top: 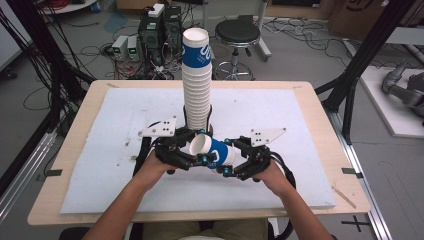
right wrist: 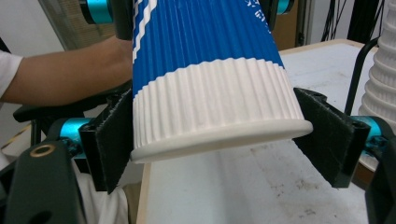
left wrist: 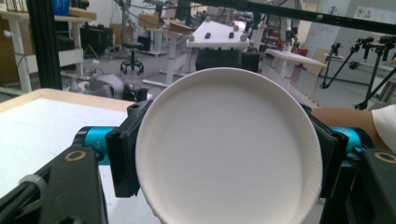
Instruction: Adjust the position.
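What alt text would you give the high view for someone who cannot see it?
Two hand-held grippers meet over a white mat, the left gripper and the right gripper on either side of one blue-and-white paper cup lying on its side. Behind it rises a tall stack of cups.

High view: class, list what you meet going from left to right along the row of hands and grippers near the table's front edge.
Left hand → left gripper → cup → right gripper → right hand.
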A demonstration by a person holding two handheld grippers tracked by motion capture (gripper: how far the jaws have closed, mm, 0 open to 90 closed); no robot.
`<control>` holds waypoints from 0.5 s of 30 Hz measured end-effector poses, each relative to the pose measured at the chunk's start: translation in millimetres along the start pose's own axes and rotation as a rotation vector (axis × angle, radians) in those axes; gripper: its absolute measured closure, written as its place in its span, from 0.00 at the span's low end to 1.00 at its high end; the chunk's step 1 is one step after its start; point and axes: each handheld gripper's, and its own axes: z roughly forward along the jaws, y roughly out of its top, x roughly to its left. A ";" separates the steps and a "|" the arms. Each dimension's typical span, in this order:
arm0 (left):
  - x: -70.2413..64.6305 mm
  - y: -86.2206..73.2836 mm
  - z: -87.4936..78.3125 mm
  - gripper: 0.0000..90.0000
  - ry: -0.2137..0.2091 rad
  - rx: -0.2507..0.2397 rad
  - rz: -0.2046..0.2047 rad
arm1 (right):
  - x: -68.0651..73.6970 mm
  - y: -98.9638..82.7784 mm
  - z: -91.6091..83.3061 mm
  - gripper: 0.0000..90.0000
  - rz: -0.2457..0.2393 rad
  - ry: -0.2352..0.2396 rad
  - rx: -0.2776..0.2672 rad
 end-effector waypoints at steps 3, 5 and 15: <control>-2.1 1.5 0.0 0.19 0.061 0.060 0.012 | 0.1 1.2 -2.1 0.21 -0.007 -0.003 0.026; -2.6 2.7 -1.9 0.16 0.073 0.088 0.020 | 0.5 2.7 -4.2 0.21 -0.013 -0.010 0.048; -5.1 11.6 -14.5 0.16 0.095 0.247 0.074 | 0.9 19.5 -11.9 0.22 -0.050 -0.055 0.202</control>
